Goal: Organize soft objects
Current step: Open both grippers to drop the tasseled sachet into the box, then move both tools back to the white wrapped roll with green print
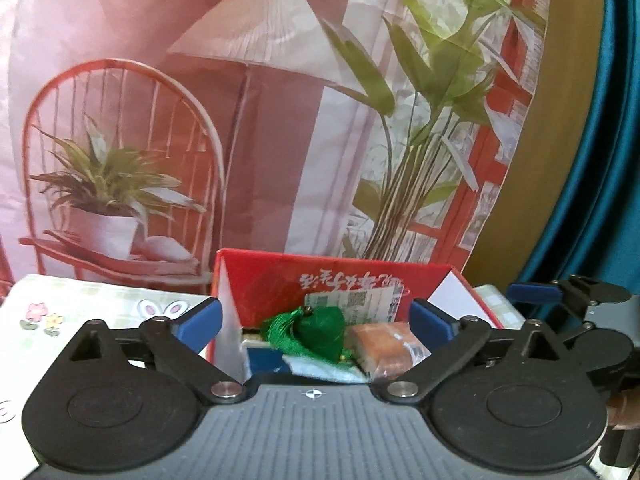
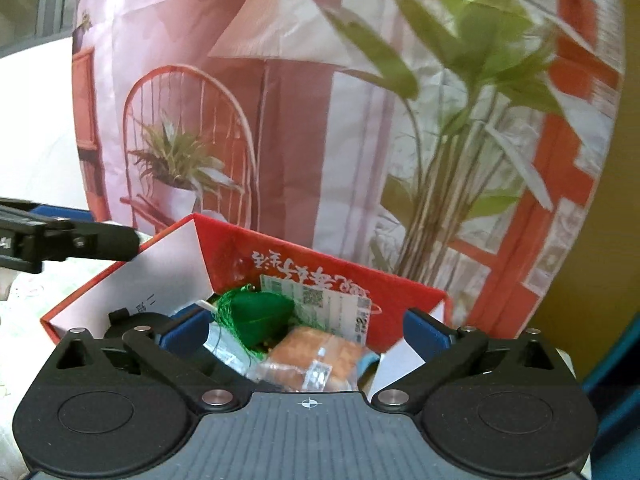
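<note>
Behind red box (image 1: 280, 280), printed backdrop (image 1: 160, 80), blue curtain (image 1: 608, 160).

A table under a pale patterned cloth (image 1: 80, 312) (flowers, bunny ears) carries the open red box (image 1: 360, 280).

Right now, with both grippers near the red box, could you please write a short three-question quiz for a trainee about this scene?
1. True or false: the left gripper holds the green tasselled pouch.
2. Where does the orange wrapped packet lie? A) on the tablecloth B) inside the red box C) between the right gripper's fingers
3. Fill in: both grippers are ____.

Key: 1 false; 2 B; 3 open
</note>
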Demonstrator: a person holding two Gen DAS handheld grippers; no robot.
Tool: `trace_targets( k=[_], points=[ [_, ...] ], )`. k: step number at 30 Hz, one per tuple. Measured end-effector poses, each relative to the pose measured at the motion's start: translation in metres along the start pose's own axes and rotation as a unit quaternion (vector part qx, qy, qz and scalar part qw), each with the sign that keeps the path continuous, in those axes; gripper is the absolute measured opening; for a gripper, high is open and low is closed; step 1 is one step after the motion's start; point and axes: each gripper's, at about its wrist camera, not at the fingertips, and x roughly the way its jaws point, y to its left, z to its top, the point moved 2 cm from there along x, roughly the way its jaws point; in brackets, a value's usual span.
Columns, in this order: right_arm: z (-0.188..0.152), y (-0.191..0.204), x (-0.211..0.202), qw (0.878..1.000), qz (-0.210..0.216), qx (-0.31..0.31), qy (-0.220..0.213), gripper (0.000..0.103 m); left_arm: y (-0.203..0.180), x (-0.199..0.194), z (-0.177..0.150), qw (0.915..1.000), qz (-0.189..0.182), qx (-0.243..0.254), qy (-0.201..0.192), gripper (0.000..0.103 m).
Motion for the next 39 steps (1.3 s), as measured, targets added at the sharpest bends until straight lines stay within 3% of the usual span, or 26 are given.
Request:
trace_targets(
  k=[11, 22, 26, 30, 35, 39],
  points=[
    [-0.042, -0.005, -0.060, 0.994, -0.021, 0.091, -0.055, 0.103, -0.007, -0.064, -0.039, 0.9976, 0.059, 0.032, -0.014, 0.103],
    [-0.107, 0.006, -0.112, 0.984, -0.021, 0.149, -0.091, 0.103, -0.013, -0.106, -0.106, 0.9954, 0.094, 0.017, -0.006, 0.103],
    [-0.141, 0.015, -0.119, 0.982, -0.006, 0.172, -0.074, 0.103, -0.013, -0.110, -0.136, 0.9956, 0.092, 0.010, 0.015, 0.103],
    [-0.175, 0.025, -0.118, 0.983, 0.027, 0.182, -0.024, 0.103, -0.011, -0.108, -0.163, 0.9947, 0.094, 0.004, 0.042, 0.103],
    [-0.207, 0.047, -0.117, 0.991, 0.008, 0.136, 0.013, 0.103, -0.003, -0.103, -0.184, 0.9932, 0.098, -0.015, 0.060, 0.103],
    [-0.227, 0.053, -0.112, 0.988, 0.026, 0.149, 0.028, 0.103, 0.002, -0.098, -0.195, 0.9918, 0.102, -0.029, 0.070, 0.103]
  ],
)
